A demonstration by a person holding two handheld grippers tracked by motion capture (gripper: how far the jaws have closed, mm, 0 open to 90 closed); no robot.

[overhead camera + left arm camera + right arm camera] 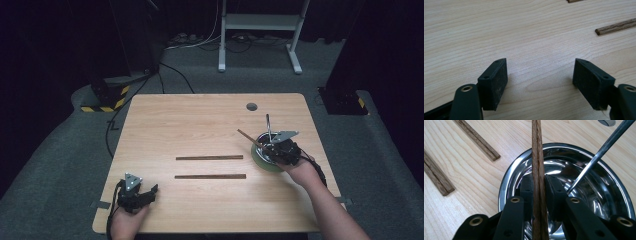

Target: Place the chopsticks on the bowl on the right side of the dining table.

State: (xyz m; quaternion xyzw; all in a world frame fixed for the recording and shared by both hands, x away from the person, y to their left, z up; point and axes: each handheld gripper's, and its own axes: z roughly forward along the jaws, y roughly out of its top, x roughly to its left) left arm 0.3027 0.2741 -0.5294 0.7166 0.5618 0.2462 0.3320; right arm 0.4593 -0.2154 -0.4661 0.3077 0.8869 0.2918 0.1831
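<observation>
**One wooden stick over the bowl, two left on the table**

In the right gripper view, a wooden stick (538, 182) is pinched between the jaws of the right gripper (539, 187), running straight up the middle of the frame above a shiny steel bowl (614, 185). A thin metal rod (596, 157) is seen leaning in the bowl, rising toward the upper right corner. In the high view, the right gripper (280, 148) is found at the right of the frame, over the bowl (263, 142), which stands on a green disc (260, 161); the held stick (248, 137) slants up and left from it.

Two more sticks lie flat and parallel on the table (200, 120) near the centre of the high view, the upper stick (209, 157) and the lower stick (210, 176), well apart from the bowl. Neither is touched.

The left gripper (150, 192) rests at the lower left of the high view; in the left gripper view its jaws are spread wide over bare wood, with nothing between them.

The work is judged to be roughly one third along: one stick is being delivered to the bowl but is not yet released, and two remain to be collected.
</observation>
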